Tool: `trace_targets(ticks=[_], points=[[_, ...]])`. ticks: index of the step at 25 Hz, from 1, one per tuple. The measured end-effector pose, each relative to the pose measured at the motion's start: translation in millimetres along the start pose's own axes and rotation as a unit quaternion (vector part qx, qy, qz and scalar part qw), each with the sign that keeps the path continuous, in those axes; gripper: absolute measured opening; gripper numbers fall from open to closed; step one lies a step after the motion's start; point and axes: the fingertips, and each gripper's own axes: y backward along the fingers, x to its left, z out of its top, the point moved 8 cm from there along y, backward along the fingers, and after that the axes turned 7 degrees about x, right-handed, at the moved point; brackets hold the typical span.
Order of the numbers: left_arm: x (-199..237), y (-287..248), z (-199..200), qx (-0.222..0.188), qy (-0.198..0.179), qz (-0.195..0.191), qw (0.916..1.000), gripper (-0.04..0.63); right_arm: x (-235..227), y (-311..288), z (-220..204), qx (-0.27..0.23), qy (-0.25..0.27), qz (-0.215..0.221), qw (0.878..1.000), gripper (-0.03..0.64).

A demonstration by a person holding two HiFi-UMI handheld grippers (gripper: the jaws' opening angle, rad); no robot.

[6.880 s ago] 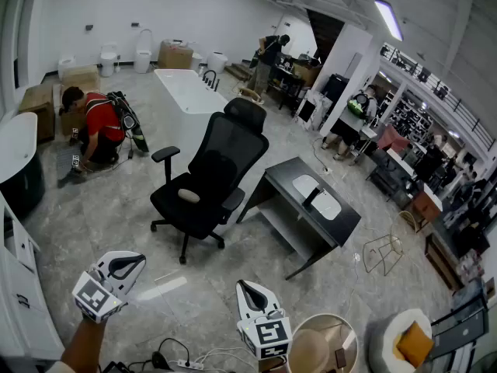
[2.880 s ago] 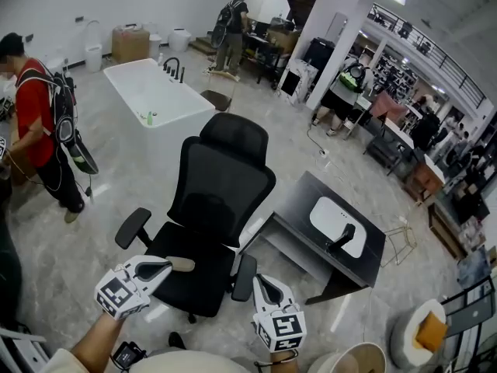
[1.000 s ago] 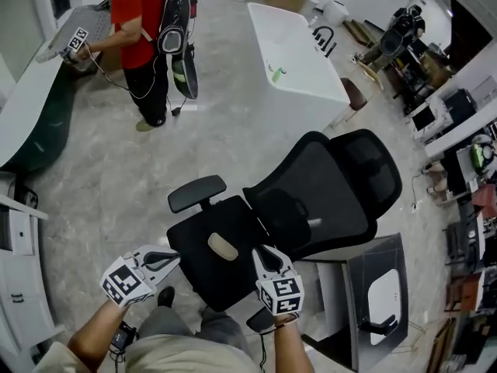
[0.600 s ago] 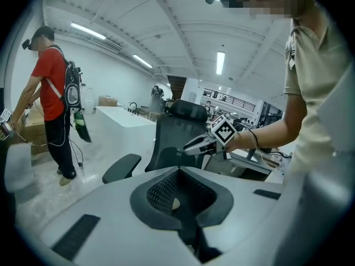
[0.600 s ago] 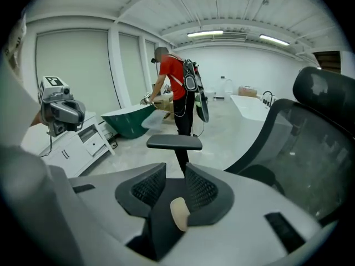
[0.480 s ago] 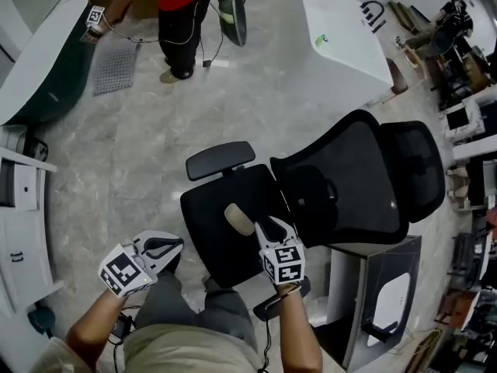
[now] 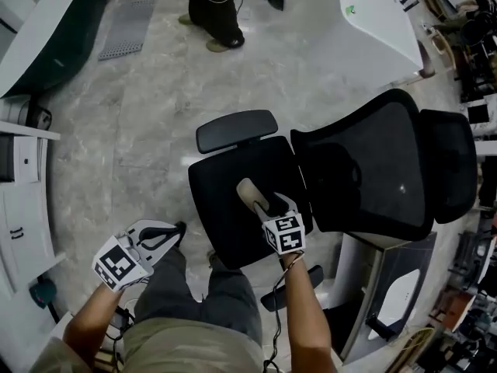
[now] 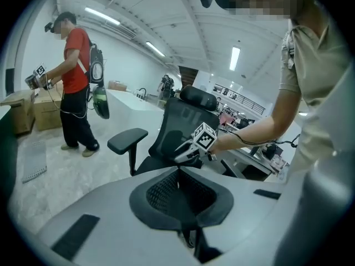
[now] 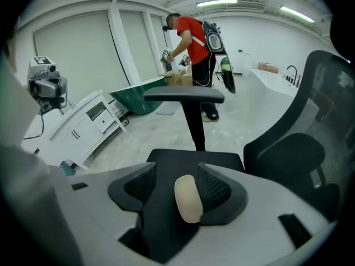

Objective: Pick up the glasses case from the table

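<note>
A beige oval glasses case lies on the black seat of an office chair, not on a table. My right gripper points steeply down just over the case's near end. Its jaws are opening. In the right gripper view the case lies between the two pads of the right gripper, close to the right pad and clear of the left one. My left gripper hangs left of the seat, above the person's knee, with nothing in it. In the left gripper view its pads meet.
The chair's armrest stands beyond the case and its mesh backrest leans to the right. A dark desk is at the lower right, a white cabinet at the left. A person in a red shirt stands farther off.
The view has tipped down onto the chair. My right gripper has dropped to the seat and its jaws have spread around the case. The left gripper has sunk beside the seat.
</note>
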Motion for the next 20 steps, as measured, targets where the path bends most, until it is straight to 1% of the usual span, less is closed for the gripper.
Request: trace_targets(ticks=[6,8,11,15,19,20], points=[[3.6,-10.0,-19.3,0.009,0.052,-0.004,0.9986,0.017,-6.0,-49.9,-28.1,0.057,0.006,0.02,0.998,0.278],[5.0,-13.6,-26.9,0.013,0.06,-0.004,0.9981,0.017,-8.4,-64.2,-37.5,0.075,0.011,0.019,0.997,0.289],[8.6,-17.8,-41.2,0.021,0.057,-0.002,0.9982,0.017,-11.9,-85.7,-49.7,0.097,0.02,0.019,0.995,0.302],[11.8,-20.7,-55.5,0.029,0.087,0.0,0.9958,0.017,-17.5,-112.9,-61.6,0.121,0.044,0.011,0.992,0.306],[15.3,-24.1,-78.7,0.038,0.088,0.005,0.9954,0.017,-23.6,-140.1,-75.6,0.143,0.061,0.0,0.988,0.31],[15.6,-24.9,-83.2,0.041,0.095,0.006,0.9946,0.017,-24.0,-145.5,-78.4,0.148,0.064,0.0,0.987,0.311]])
